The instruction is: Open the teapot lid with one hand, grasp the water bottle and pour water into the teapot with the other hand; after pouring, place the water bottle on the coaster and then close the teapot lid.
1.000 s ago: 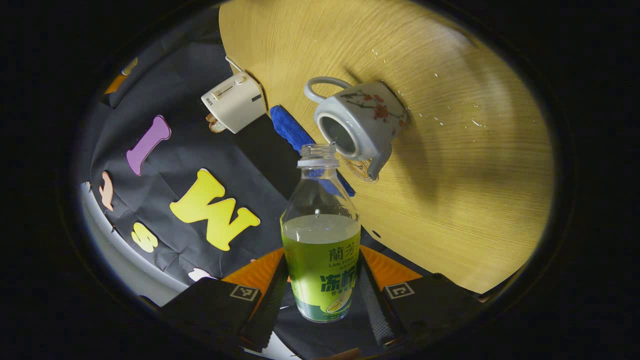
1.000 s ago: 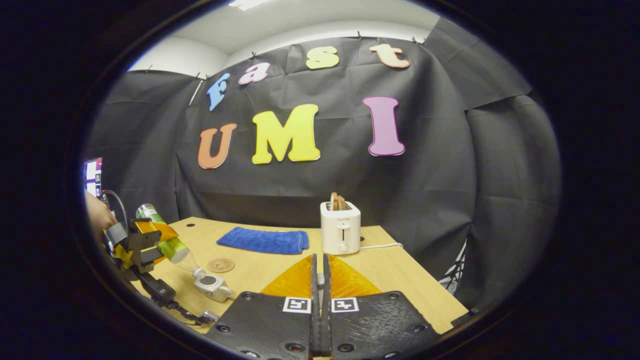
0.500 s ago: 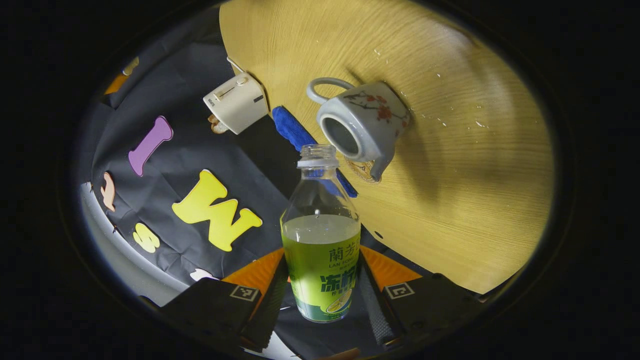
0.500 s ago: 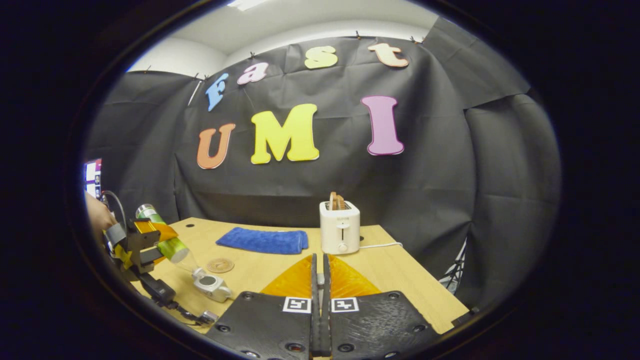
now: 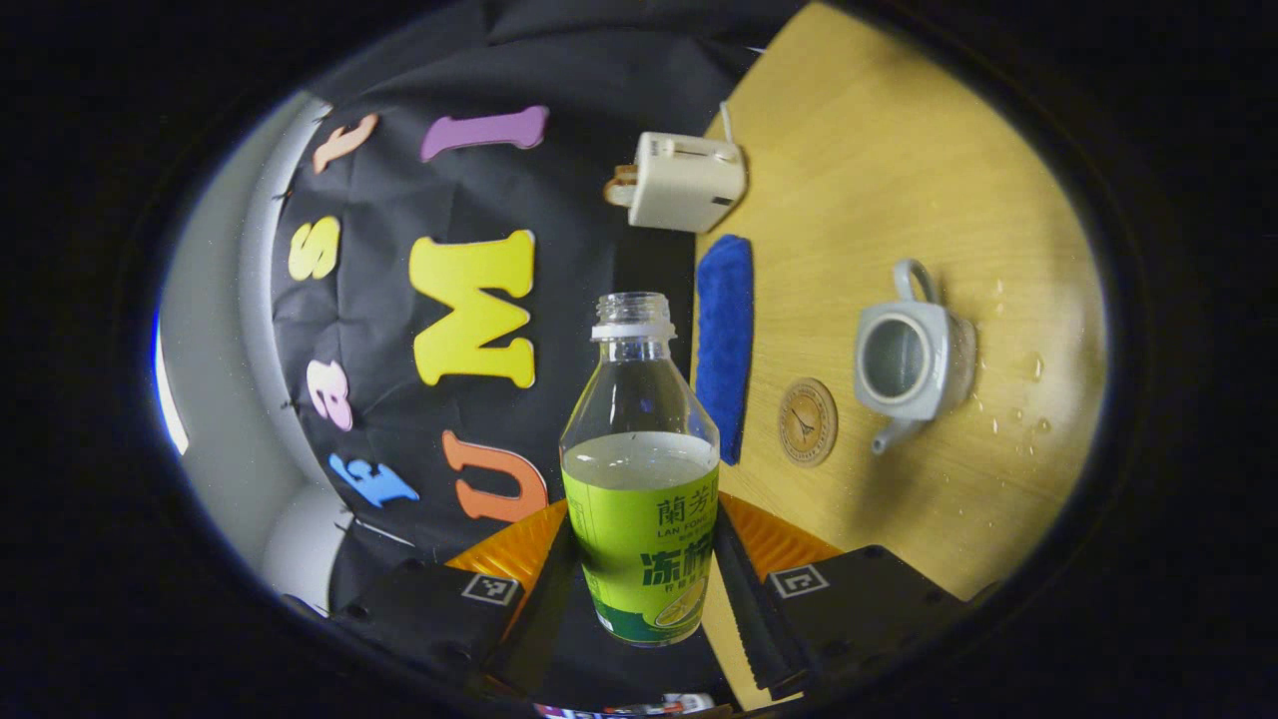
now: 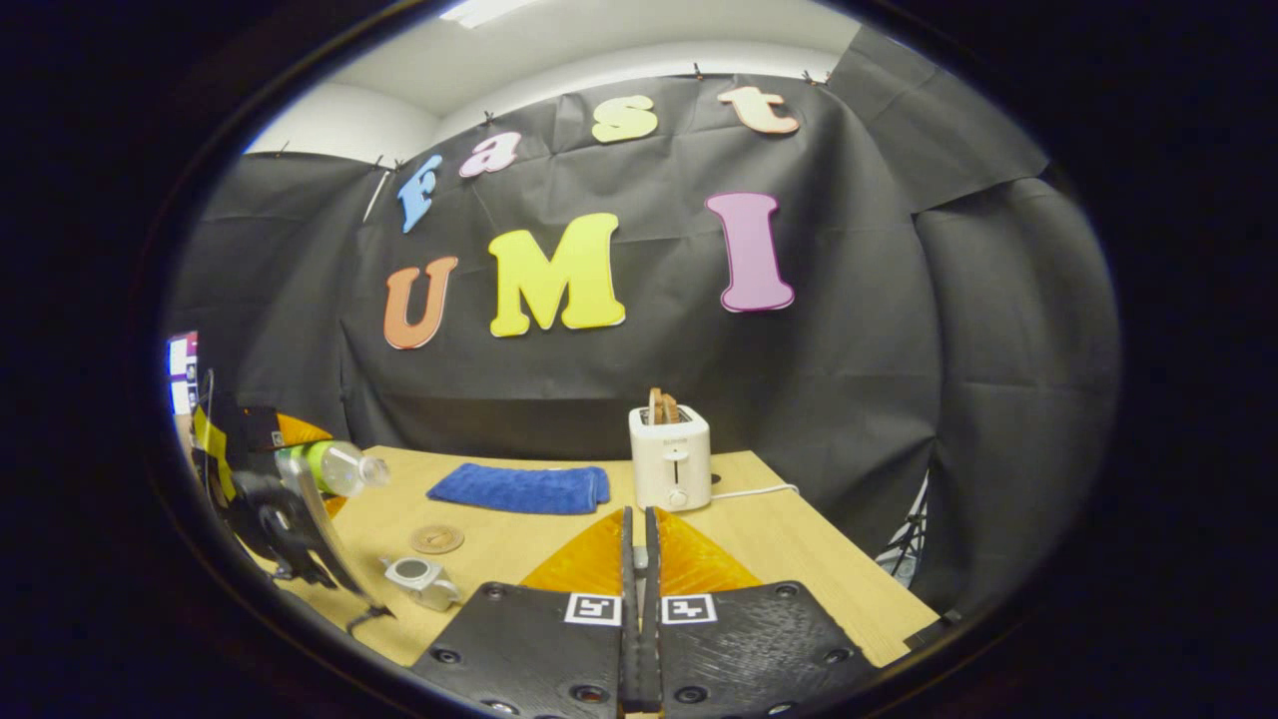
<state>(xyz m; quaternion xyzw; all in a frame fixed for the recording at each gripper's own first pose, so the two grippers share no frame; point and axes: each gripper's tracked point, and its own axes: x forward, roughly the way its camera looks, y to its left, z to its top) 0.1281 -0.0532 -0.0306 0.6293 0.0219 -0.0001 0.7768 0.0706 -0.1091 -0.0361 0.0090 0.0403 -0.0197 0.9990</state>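
Between our left tongs (image 5: 639,559) we gripped the water bottle (image 5: 640,469), uncapped and part full, held off the desk (image 5: 899,150) on its side. Our right tongs (image 6: 639,559) stood pressed together; whether they pinched the lid we cannot tell. On the desk the lidless teapot (image 5: 911,357) sat just beside the coaster (image 5: 808,421).
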